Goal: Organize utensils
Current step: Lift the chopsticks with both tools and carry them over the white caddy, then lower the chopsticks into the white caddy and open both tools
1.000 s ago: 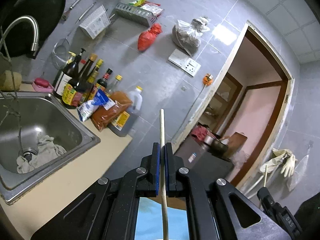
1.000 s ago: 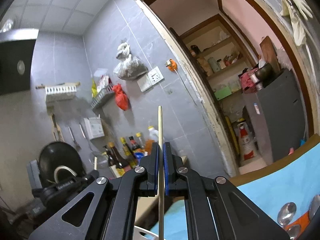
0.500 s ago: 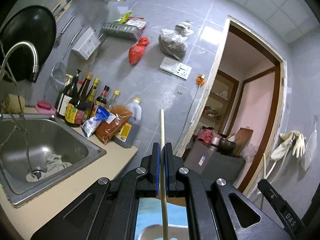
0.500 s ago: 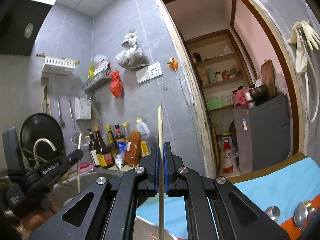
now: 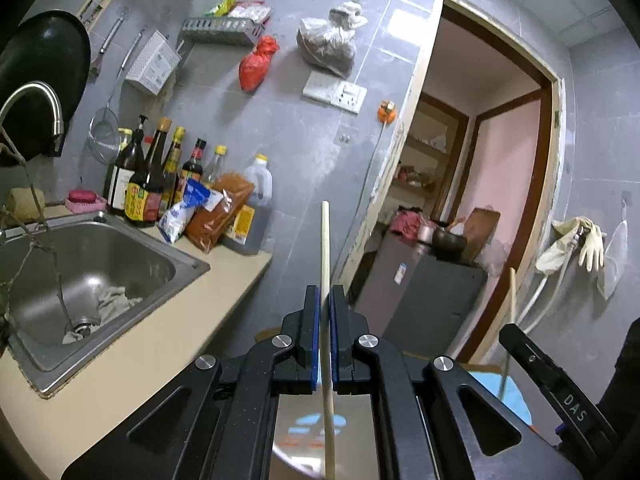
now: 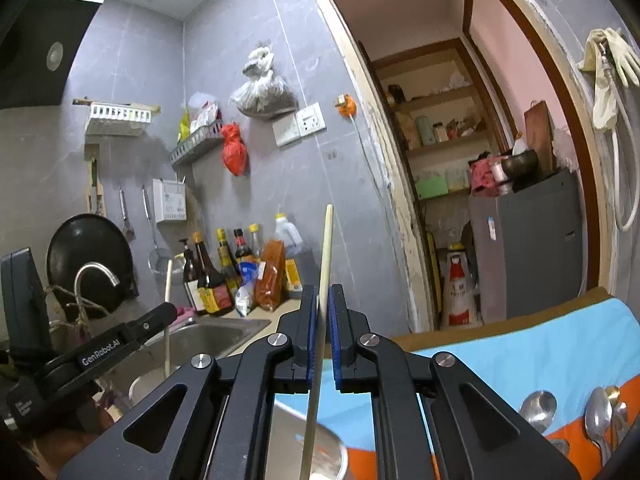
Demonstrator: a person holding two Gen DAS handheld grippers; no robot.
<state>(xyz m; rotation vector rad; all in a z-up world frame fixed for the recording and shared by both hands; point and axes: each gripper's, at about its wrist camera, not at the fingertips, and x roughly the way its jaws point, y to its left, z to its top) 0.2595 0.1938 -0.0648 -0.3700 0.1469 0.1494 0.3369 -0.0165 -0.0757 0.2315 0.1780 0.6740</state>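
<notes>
My left gripper [image 5: 325, 300] is shut on a pale wooden chopstick [image 5: 325, 240] that stands nearly upright over a steel cup [image 5: 360, 420]. In the right wrist view the same gripper [image 6: 170, 311] shows at the left beside the sink, with its chopstick [image 6: 168, 280]. The jaws of my right gripper [image 6: 323, 308] are opening. A second chopstick [image 6: 326, 248] leans slack between the blue pads, clear of the right pad, and its lower end reaches down at the steel cup [image 6: 338, 446]. Several spoons [image 6: 538, 404] lie on the orange and blue cloth at the right.
A steel sink [image 5: 192, 268] with a rag and a curved tap [image 5: 36, 96] lies to the left. Sauce bottles [image 5: 144, 184] and packets crowd the counter's back. A grey cabinet [image 6: 528, 248] stands in the doorway. Gloves [image 6: 608, 72] hang on the wall.
Both grippers have sunk a little and rolled, and the steel cup has come into view beneath them. The right chopstick, upright before, now leans between pads that have parted slightly.
</notes>
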